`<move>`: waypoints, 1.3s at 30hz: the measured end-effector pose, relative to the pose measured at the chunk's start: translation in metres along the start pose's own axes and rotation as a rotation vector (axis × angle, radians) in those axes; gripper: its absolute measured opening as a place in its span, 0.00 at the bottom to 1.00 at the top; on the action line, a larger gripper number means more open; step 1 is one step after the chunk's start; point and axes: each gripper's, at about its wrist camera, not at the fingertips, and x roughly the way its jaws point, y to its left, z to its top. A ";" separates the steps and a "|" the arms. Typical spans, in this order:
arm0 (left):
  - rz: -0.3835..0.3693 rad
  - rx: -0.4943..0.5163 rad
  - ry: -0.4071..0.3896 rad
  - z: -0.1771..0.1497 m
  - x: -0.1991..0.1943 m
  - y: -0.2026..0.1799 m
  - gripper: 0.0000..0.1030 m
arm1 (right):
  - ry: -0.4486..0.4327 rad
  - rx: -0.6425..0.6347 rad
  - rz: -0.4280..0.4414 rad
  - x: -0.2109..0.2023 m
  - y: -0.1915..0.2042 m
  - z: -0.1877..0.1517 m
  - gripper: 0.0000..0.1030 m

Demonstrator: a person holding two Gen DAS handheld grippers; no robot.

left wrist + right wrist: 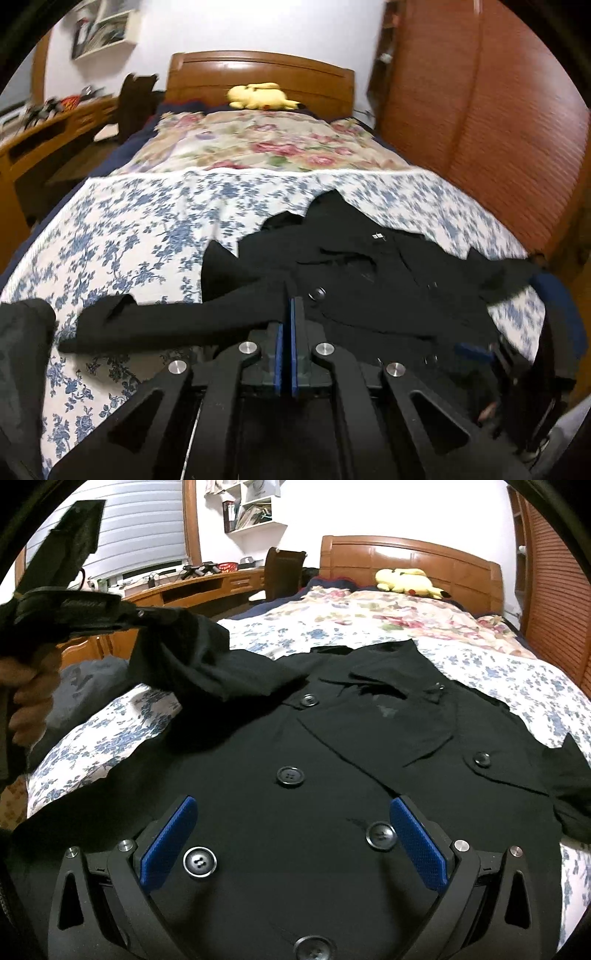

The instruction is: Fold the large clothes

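A black double-breasted coat [332, 738] with large black buttons lies front-up on the bed [122, 738]; it also shows in the left wrist view [369, 266]. My left gripper [287, 295] is shut on the coat's left sleeve [177, 317]. In the right wrist view the left gripper [147, 614] holds that sleeve [192, 664] lifted above the bed at the upper left. My right gripper [291, 812] is open, its blue pads [170, 842] spread just above the coat's front, holding nothing.
The bed has a blue floral sheet [147, 229] and a pink floral quilt [258, 144] farther back. A yellow plush toy [258, 96] lies by the wooden headboard [258, 70]. A wooden wardrobe [480, 110] stands on the right, a desk [207, 587] and chair [284, 572] on the left.
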 end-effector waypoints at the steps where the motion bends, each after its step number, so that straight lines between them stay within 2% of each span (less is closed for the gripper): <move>1: 0.010 0.022 0.002 -0.002 -0.002 -0.005 0.02 | 0.002 0.001 0.000 0.000 0.001 0.000 1.00; 3: 0.018 0.051 0.009 -0.008 -0.006 -0.010 0.02 | 0.006 0.000 0.000 0.001 0.002 -0.002 1.00; 5: 0.025 0.066 0.019 -0.012 -0.009 -0.010 0.11 | 0.010 -0.008 -0.001 0.002 0.006 -0.002 1.00; 6: 0.023 0.068 0.018 -0.013 -0.011 -0.009 0.19 | 0.010 -0.015 -0.003 0.002 0.007 -0.002 1.00; 10: 0.058 0.073 0.013 -0.018 -0.024 -0.003 0.31 | 0.011 -0.037 -0.011 -0.001 0.010 -0.002 1.00; 15: 0.067 0.059 -0.018 -0.021 -0.042 0.010 0.34 | 0.016 -0.047 -0.015 0.000 0.008 0.000 1.00; 17: 0.066 0.053 -0.032 -0.020 -0.048 0.019 0.42 | 0.015 -0.048 -0.017 -0.001 0.008 0.000 1.00; 19: 0.078 0.024 -0.046 -0.019 -0.051 0.032 0.61 | 0.016 -0.051 -0.018 0.000 0.009 0.001 1.00; 21: 0.084 -0.011 -0.047 -0.020 -0.048 0.046 0.67 | 0.017 -0.056 -0.020 0.001 0.010 0.002 1.00; 28: 0.216 -0.095 0.055 -0.036 -0.010 0.106 0.68 | 0.011 -0.080 -0.023 0.000 0.014 0.000 1.00; 33: 0.278 -0.136 0.124 -0.053 0.016 0.138 0.68 | 0.012 -0.089 -0.021 0.000 0.014 0.000 1.00; 36: 0.236 -0.215 0.144 -0.060 0.026 0.158 0.68 | 0.013 -0.089 -0.018 -0.001 0.014 0.000 1.00; 37: 0.200 -0.244 0.156 -0.062 0.031 0.164 0.65 | 0.012 -0.089 -0.018 -0.001 0.014 0.000 1.00; 39: 0.193 -0.264 0.172 -0.063 0.037 0.167 0.59 | 0.012 -0.090 -0.018 -0.001 0.014 0.000 1.00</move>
